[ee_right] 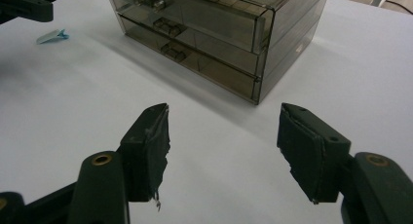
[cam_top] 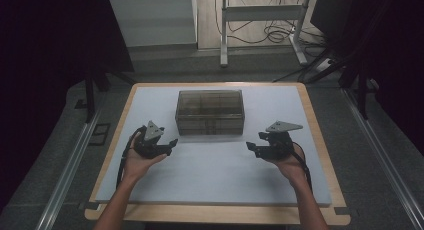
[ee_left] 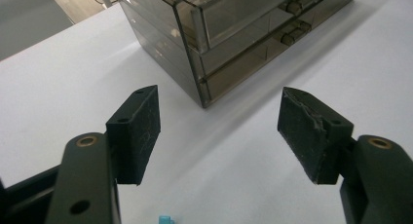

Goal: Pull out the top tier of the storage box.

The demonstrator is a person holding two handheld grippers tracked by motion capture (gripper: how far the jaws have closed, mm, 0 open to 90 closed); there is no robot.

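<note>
Smoky clear drawer box (cam_top: 210, 111), drawers shut, upright, centre-back on white mat

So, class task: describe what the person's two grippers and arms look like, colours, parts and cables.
Both the left gripper and the right gripper are black, each topped with a grey three-cornered plate and trailing a black cable along the wrist. Each has two blocky black jaws with brass-coloured pivot rings; the pads look worn and frayed at the edges. The forearms are bare, no sleeves visible.

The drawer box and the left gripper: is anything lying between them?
Nothing: in the left gripper view, bare white table runs from the open left gripper to the drawer box.
</note>
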